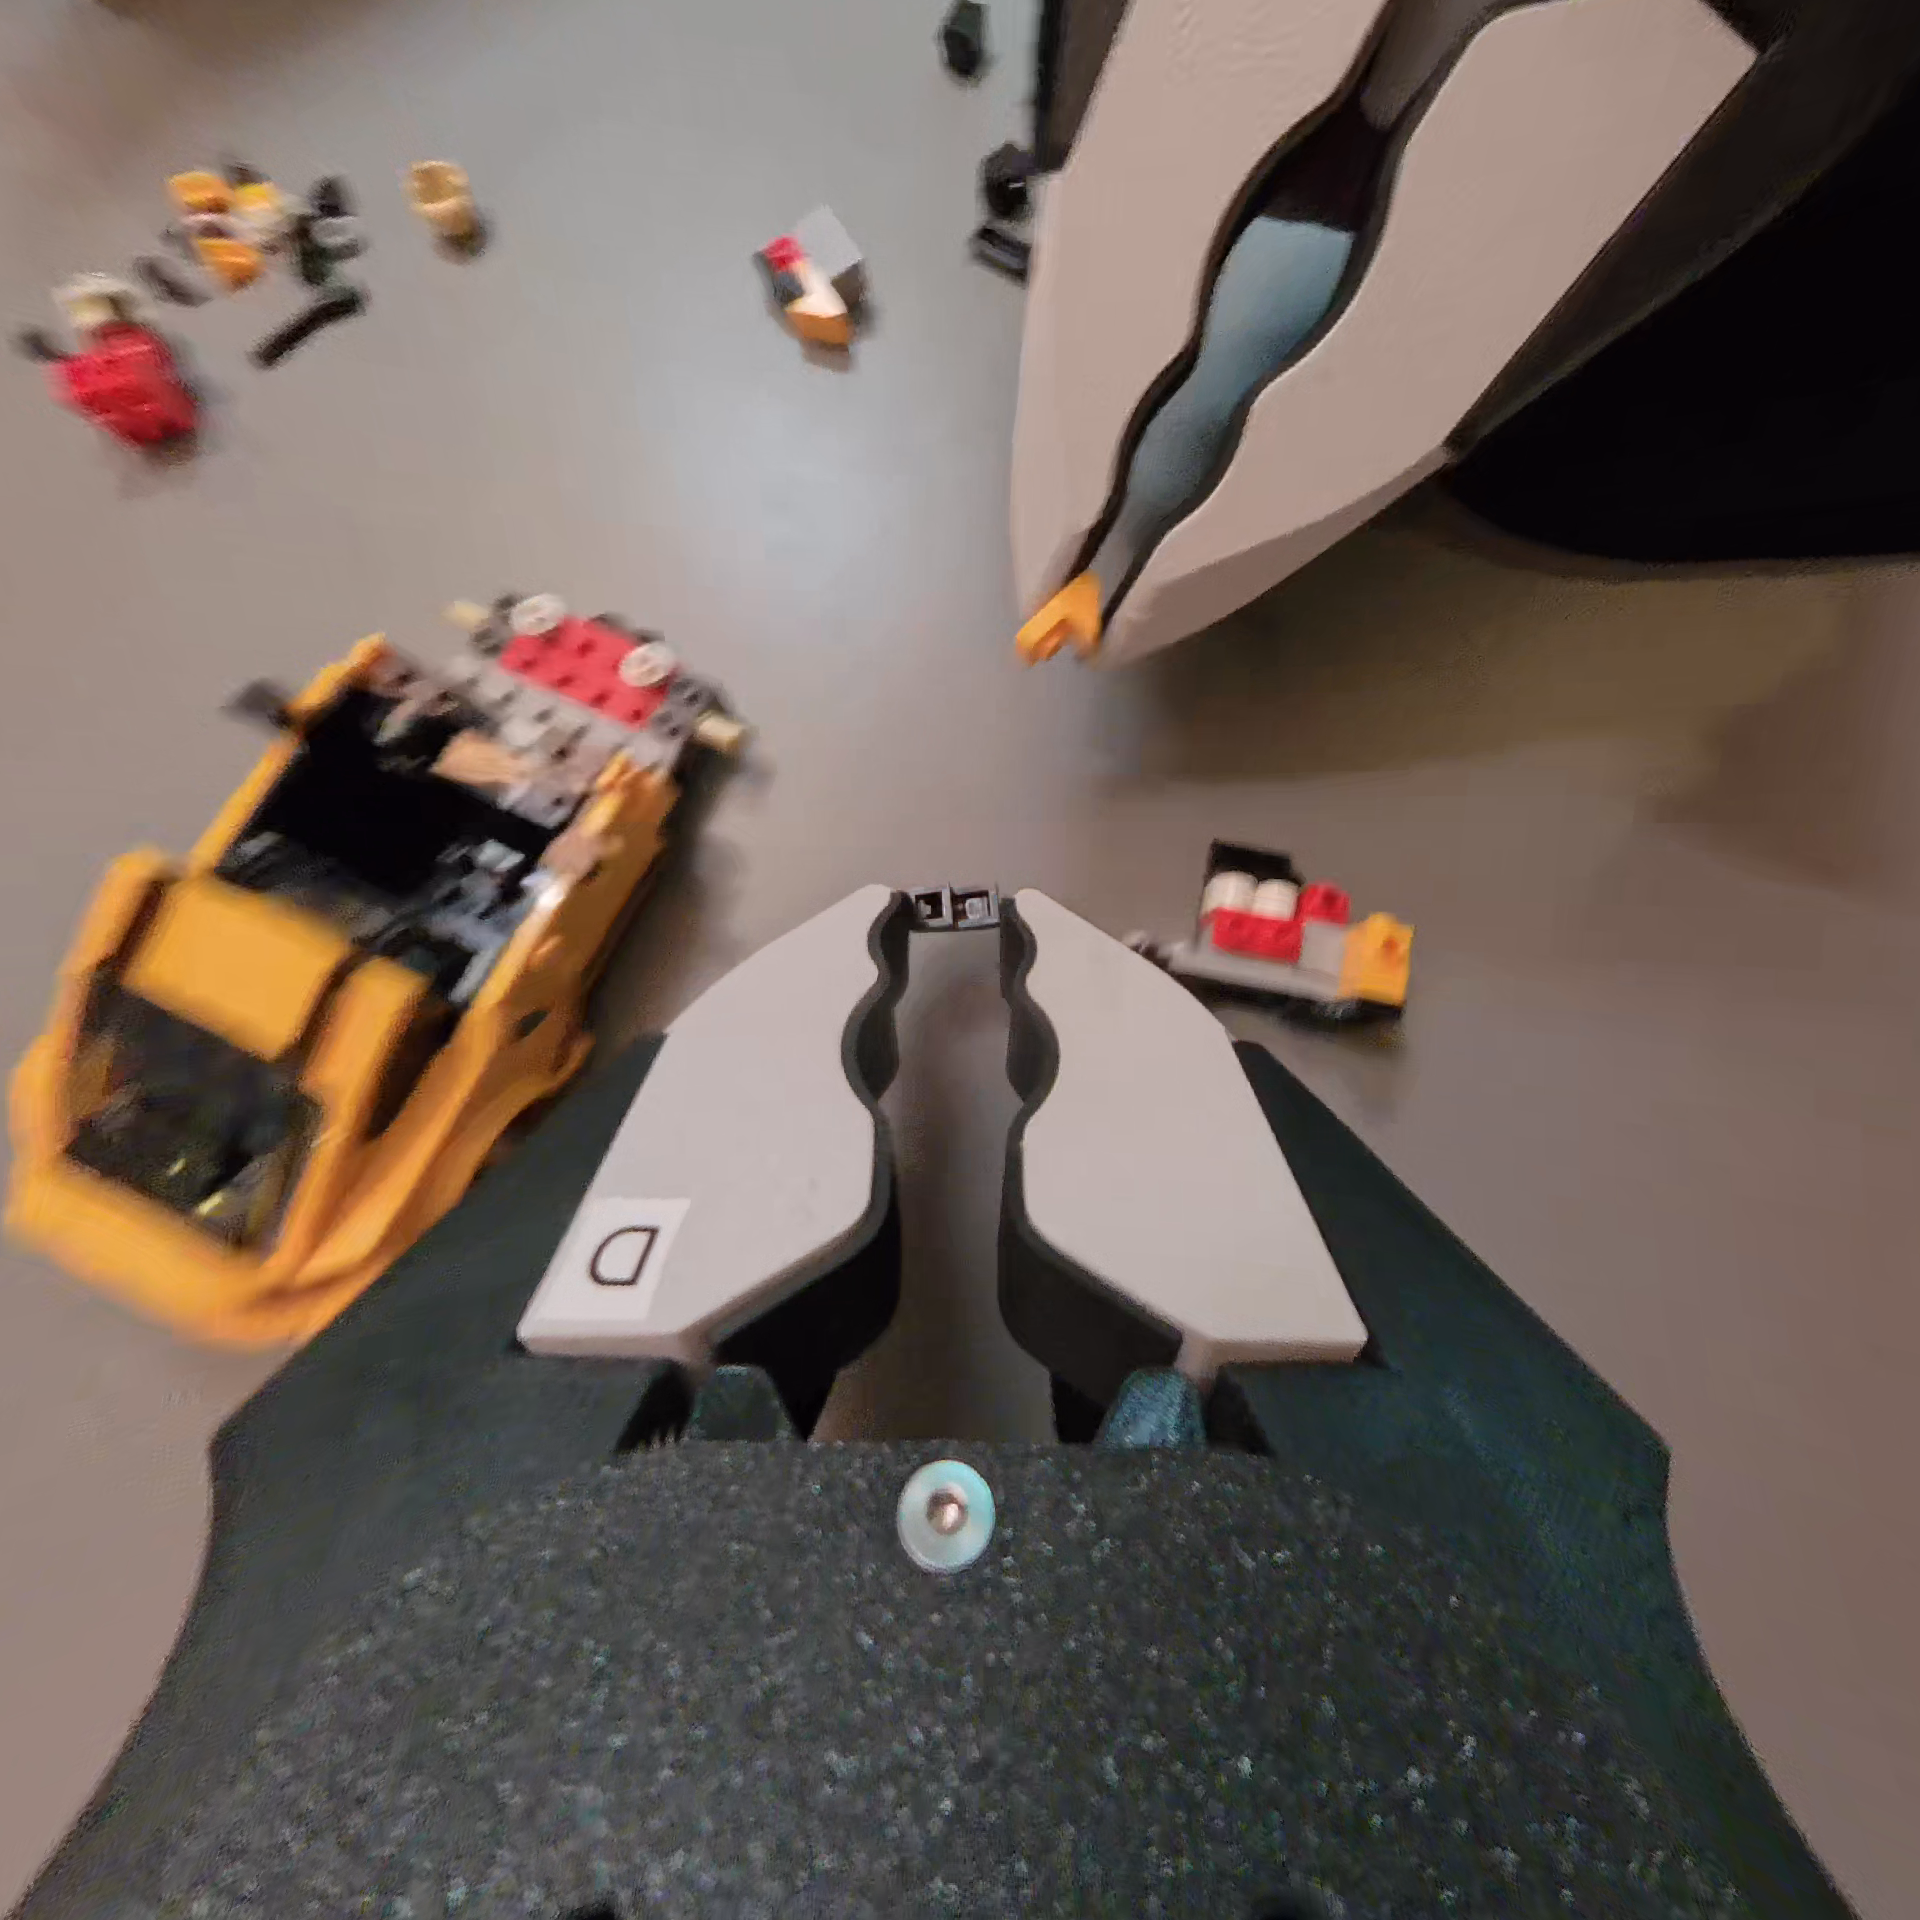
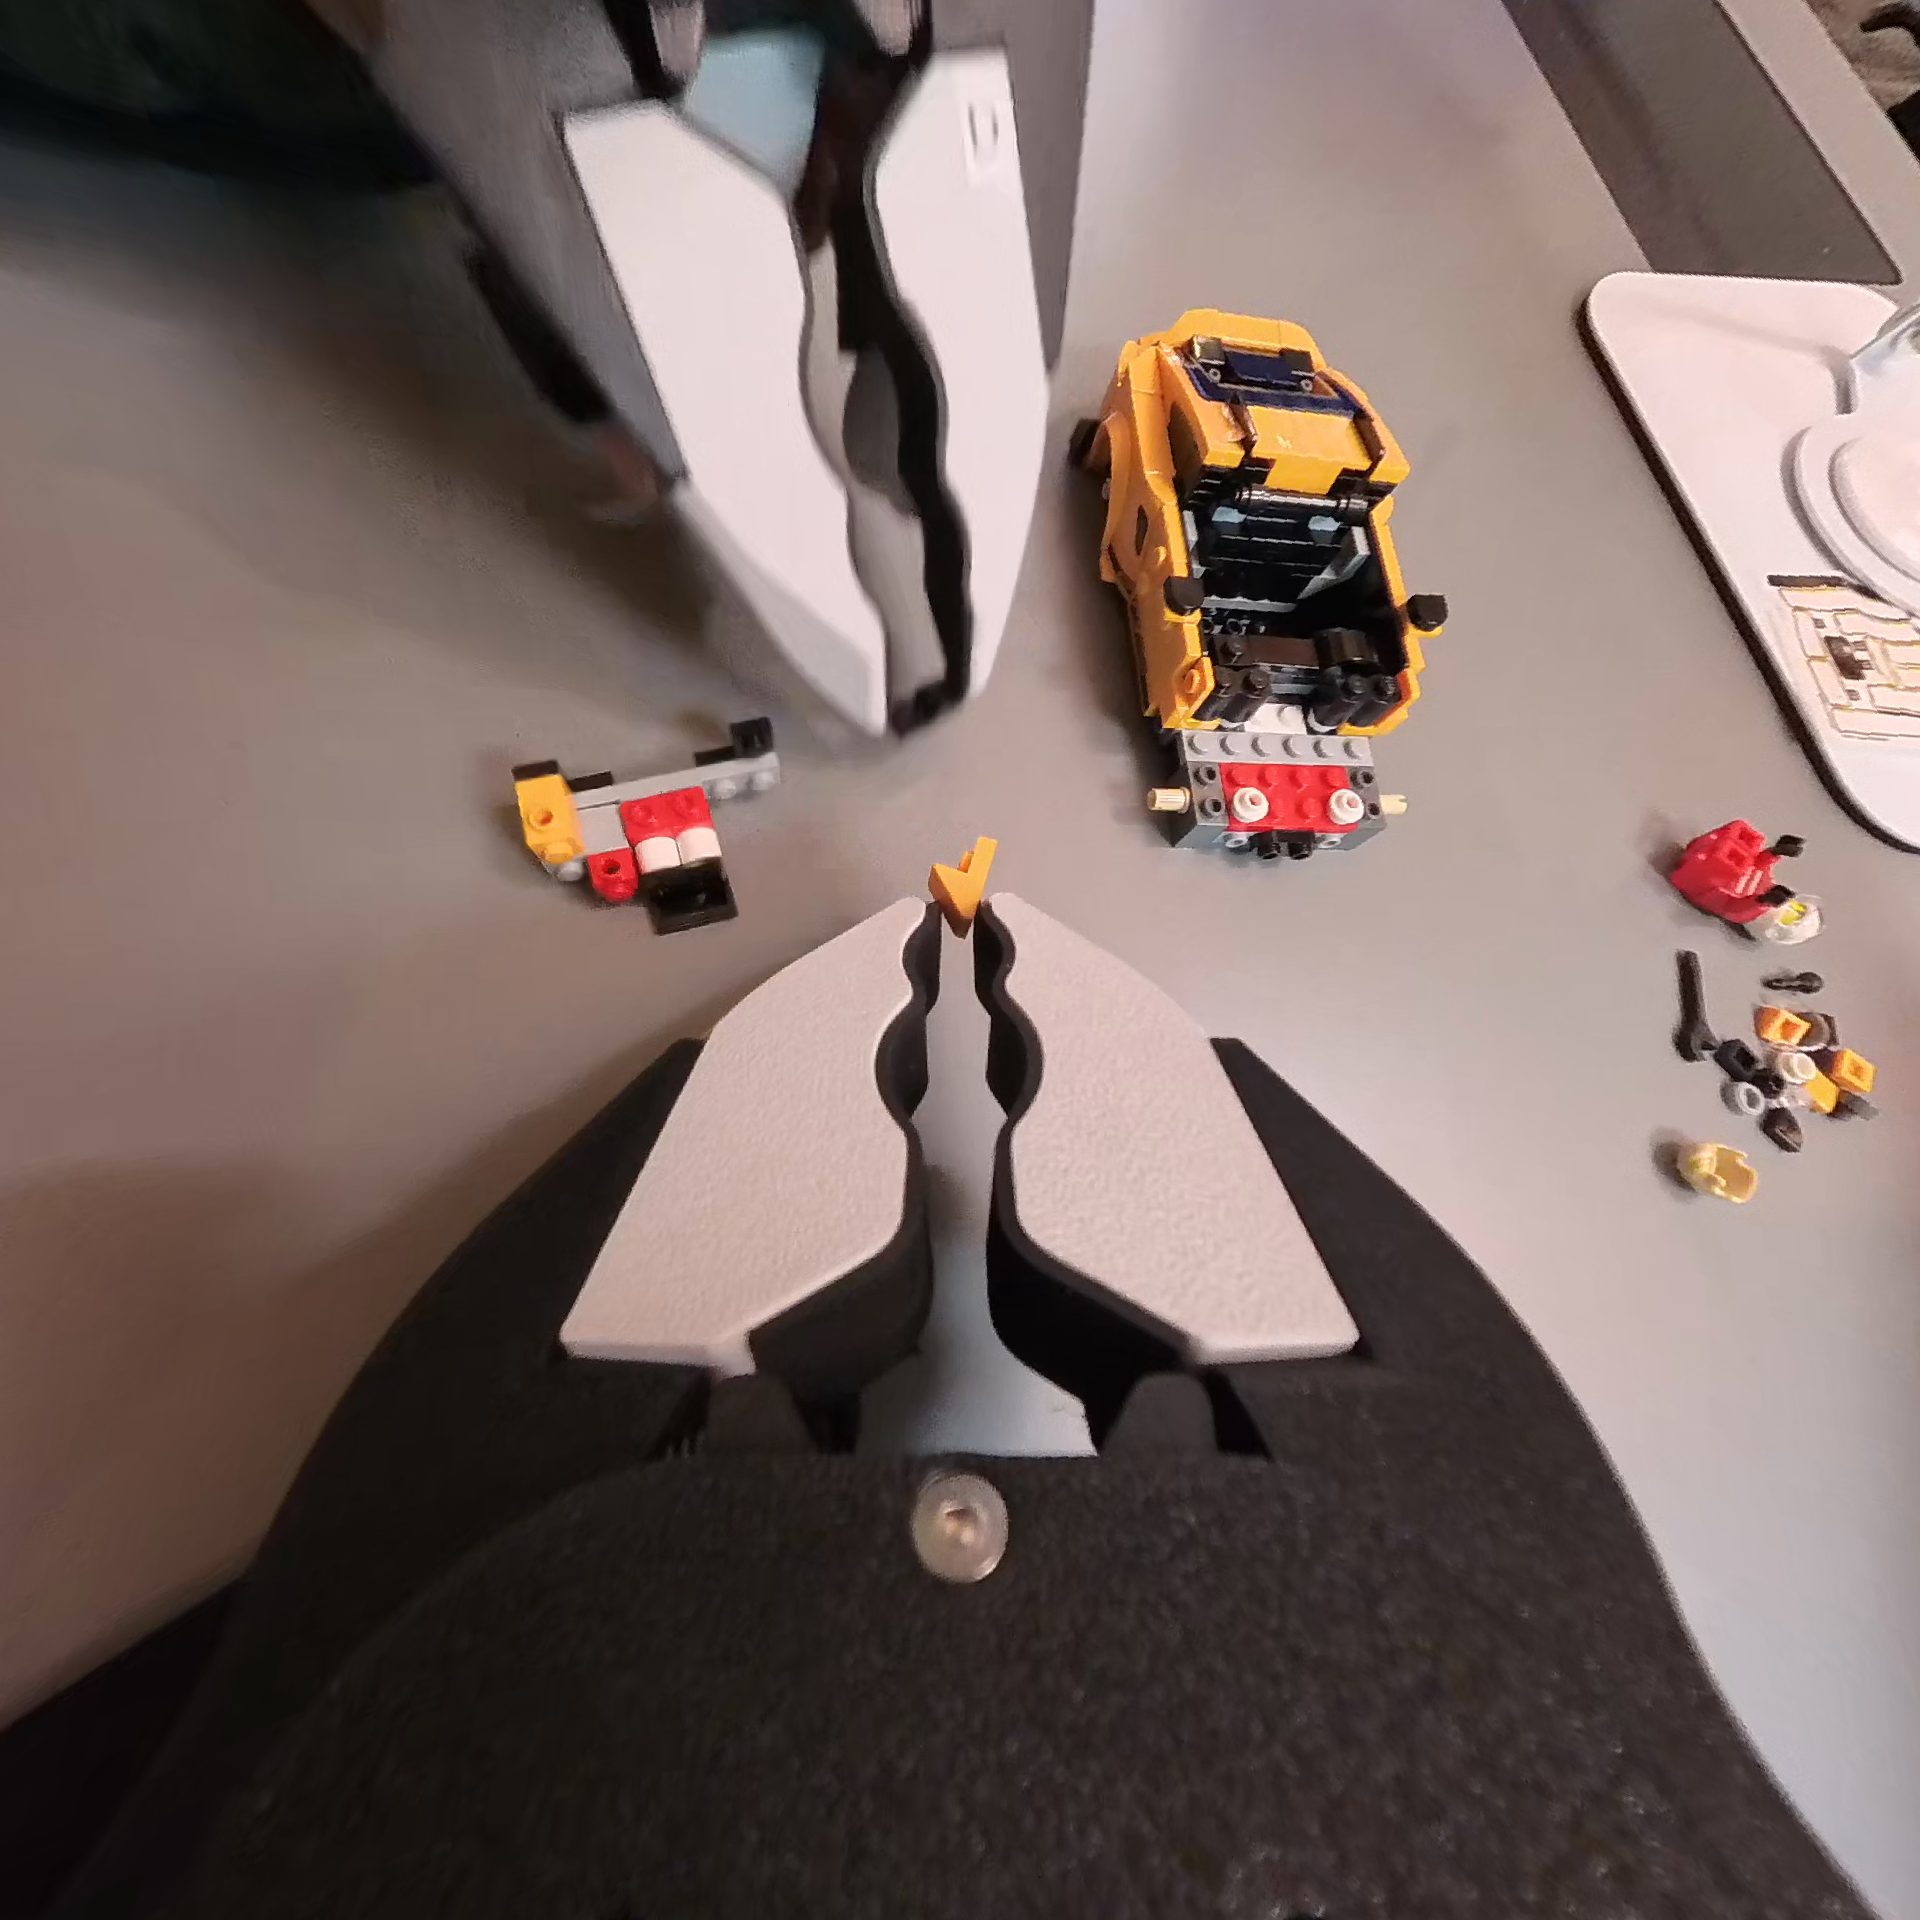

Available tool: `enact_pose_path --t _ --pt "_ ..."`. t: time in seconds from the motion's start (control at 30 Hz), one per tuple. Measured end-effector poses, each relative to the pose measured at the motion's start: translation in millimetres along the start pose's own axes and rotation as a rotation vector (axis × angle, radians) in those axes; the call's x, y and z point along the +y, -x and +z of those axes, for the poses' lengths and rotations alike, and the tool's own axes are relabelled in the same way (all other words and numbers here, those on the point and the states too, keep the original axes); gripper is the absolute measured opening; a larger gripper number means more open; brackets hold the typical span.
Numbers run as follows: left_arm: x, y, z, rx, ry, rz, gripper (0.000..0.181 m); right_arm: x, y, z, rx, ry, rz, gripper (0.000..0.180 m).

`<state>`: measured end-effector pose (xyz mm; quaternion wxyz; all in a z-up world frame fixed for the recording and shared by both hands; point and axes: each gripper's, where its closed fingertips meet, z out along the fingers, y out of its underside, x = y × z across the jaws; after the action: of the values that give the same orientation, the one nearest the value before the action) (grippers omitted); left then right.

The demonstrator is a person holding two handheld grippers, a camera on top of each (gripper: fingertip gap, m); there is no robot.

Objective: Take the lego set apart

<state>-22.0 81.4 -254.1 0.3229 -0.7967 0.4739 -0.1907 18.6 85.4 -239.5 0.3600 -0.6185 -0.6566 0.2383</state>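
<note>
A half-stripped yellow lego car [image 1: 343, 935] lies on the grey table left of my left gripper; it also shows in the right wrist view [image 2: 1262, 582]. My left gripper [image 1: 954, 906] is shut on a small black brick [image 1: 954, 908] above the table. My right gripper [image 2: 964, 904] is shut on a small orange piece [image 2: 966, 883]; it shows at the upper right of the left wrist view [image 1: 1081, 623] with the orange piece [image 1: 1060, 623]. A detached red, grey and orange sub-assembly [image 1: 1288, 940] lies right of my left gripper, and shows in the right wrist view [image 2: 634, 821].
Loose small pieces lie in a heap [image 2: 1777, 1060], with a red chunk [image 2: 1735, 868] and a tan piece [image 2: 1714, 1169] near it. Another grey, red and orange chunk [image 1: 821, 275] lies farther off. A white tray [image 2: 1704, 436] stands at the table's right edge. Some 5 cm of space lies between my two pairs of fingers. Left tips and right tips are each some 20 cm from the red chunk [image 2: 1735, 868]. The left camera catches it too, in the left wrist view [image 1: 133, 356].
</note>
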Motion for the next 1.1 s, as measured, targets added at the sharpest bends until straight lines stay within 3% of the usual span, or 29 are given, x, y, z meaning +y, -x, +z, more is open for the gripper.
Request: enact_pose_path --t 0.17,0.27,0.4,0.53,0.73,0.93,1.1 --pt "46.0 71.9 -64.6 -0.283 0.066 -0.115 0.016 -4.0 -1.6 -2.3 0.001 -0.031 0.011 0.006" --pt "70.9 90.2 -81.4 -0.314 0.078 -0.197 0.016 -5.7 1.1 -0.9 -0.007 -0.039 0.003 0.006" --pt "81.6 96.1 -84.8 -0.345 0.117 -0.183 0.03 -9.9 1.6 -2.5 -0.005 -0.065 -0.006 0.006" --pt "45.5 77.8 -84.9 -0.307 -0.037 -0.045 0.032 -27.3 8.7 -9.7 -0.072 -0.178 0.052 0.006" --pt "-51.1 -17.7 -87.1 -0.048 -0.486 0.24 0.024 -85.3 30.4 -51.6 -0.447 -0.554 0.368 0.005" --pt "-74.6 -56.7 -80.3 0.014 -0.538 0.395 0.027 -96.6 47.0 -62.3 -0.713 -0.586 0.54 0.005" --pt "-77.0 -67.1 -81.4 0.042 -0.554 0.44 0.017 -96.0 56.6 -59.6 -0.818 -0.547 0.602 0.005"
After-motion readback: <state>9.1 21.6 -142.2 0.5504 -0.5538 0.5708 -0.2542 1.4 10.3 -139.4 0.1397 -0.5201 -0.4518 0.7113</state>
